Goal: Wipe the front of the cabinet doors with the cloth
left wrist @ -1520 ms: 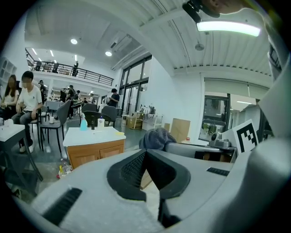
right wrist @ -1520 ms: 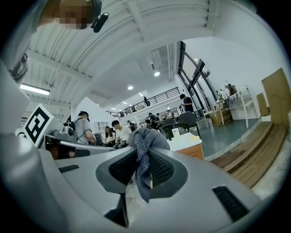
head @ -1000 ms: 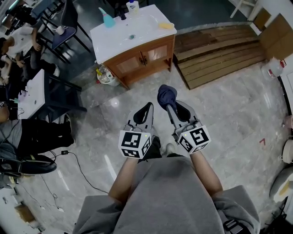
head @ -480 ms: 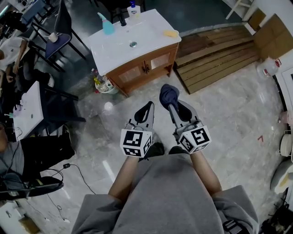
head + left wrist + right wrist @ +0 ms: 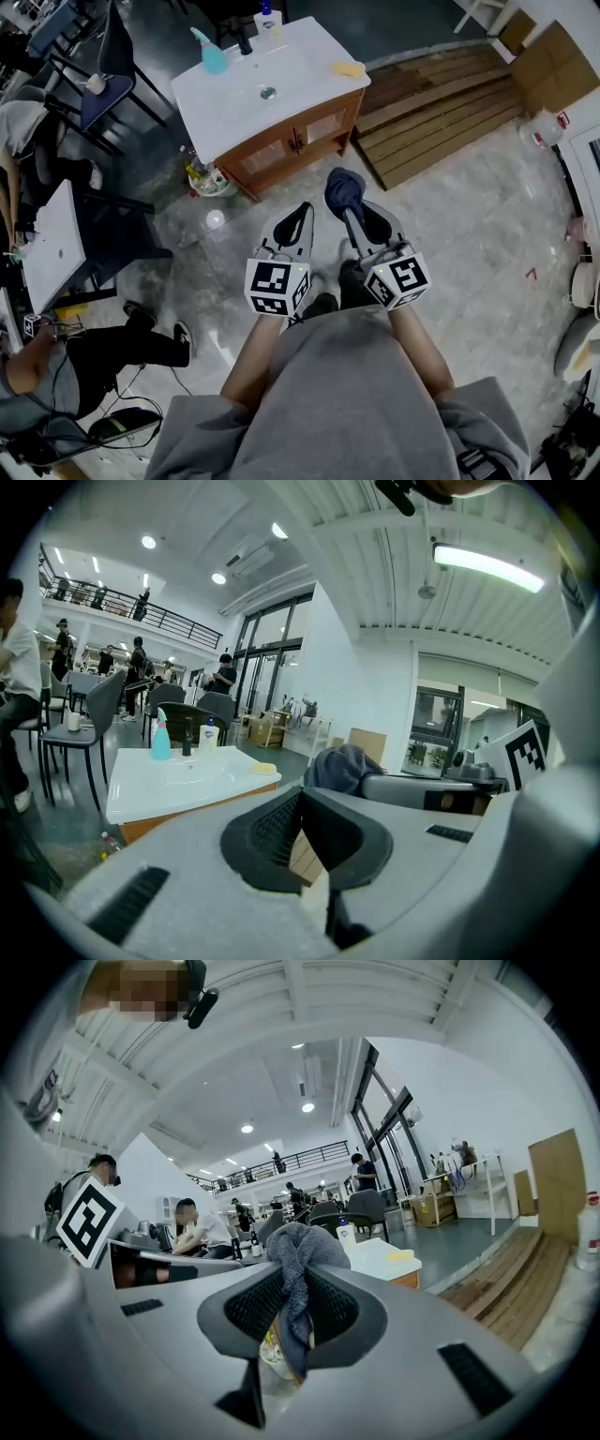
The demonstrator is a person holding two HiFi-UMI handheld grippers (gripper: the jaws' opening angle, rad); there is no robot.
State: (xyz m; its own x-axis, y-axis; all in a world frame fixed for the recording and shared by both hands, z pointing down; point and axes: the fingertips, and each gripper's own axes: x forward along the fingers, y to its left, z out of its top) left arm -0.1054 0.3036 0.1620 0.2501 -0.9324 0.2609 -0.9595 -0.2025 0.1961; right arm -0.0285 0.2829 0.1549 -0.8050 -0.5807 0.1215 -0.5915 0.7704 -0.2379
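Observation:
A low wooden cabinet (image 5: 281, 148) with two front doors (image 5: 298, 138) and a white sink top (image 5: 300, 70) stands on the floor ahead of me. My right gripper (image 5: 345, 208) is shut on a dark blue cloth (image 5: 343, 192), which bunches out past the jaw tips (image 5: 298, 1251). It hangs a short way in front of the cabinet doors, not touching them. My left gripper (image 5: 303, 212) is beside it, shut and empty (image 5: 298, 808). Both are held out over the floor in front of my body.
A teal spray bottle (image 5: 210, 53), a soap bottle (image 5: 267, 20) and a yellow sponge (image 5: 348, 67) sit on the sink top. Wooden planks (image 5: 441, 112) lie right of the cabinet. A bucket of items (image 5: 202, 176) stands at its left. Chairs (image 5: 103, 89), a white table (image 5: 52, 248) and seated people are at the left.
The cabinet has shifted slightly up and left in the head view as I step; a person's legs now show at the lower left. Both grippers keep their hold and relative pose.

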